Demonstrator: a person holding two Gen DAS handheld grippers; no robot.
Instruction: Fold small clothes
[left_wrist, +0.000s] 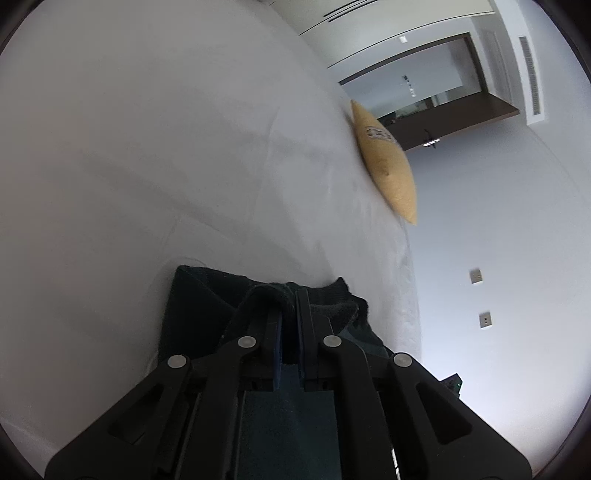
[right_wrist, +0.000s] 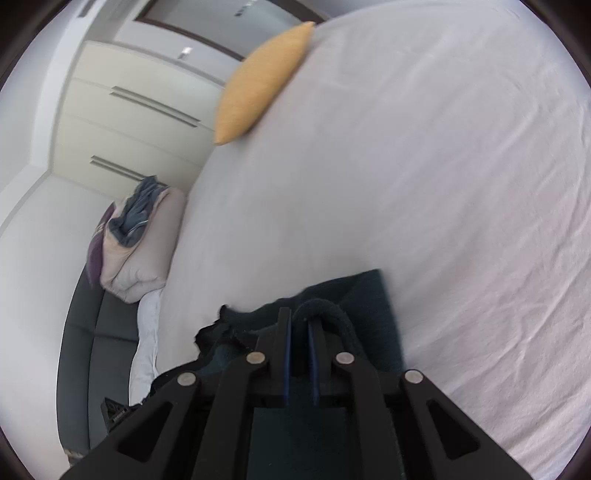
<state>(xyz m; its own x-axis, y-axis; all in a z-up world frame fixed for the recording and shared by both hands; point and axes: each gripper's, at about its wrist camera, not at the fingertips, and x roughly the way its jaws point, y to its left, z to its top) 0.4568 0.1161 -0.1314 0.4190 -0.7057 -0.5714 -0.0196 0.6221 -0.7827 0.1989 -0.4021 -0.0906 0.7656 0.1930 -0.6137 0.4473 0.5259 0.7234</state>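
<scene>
With each pinching an edge of the dark garment (left_wrist: 199, 306) low in its frame, the left gripper (left_wrist: 290, 306) and right gripper (right_wrist: 300, 325) stand nearly closed, likely to carry that edge across the white bed (left_wrist: 147, 147) for a fold.

White bed sheet (right_wrist: 406, 184) open ahead; only yellow cushion (right_wrist: 258, 81) at far edge obstructs.

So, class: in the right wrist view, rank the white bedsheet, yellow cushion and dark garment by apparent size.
1. white bedsheet
2. dark garment, though nearness to the camera enlarges it
3. yellow cushion, farther off, so this ranking is unsure
</scene>
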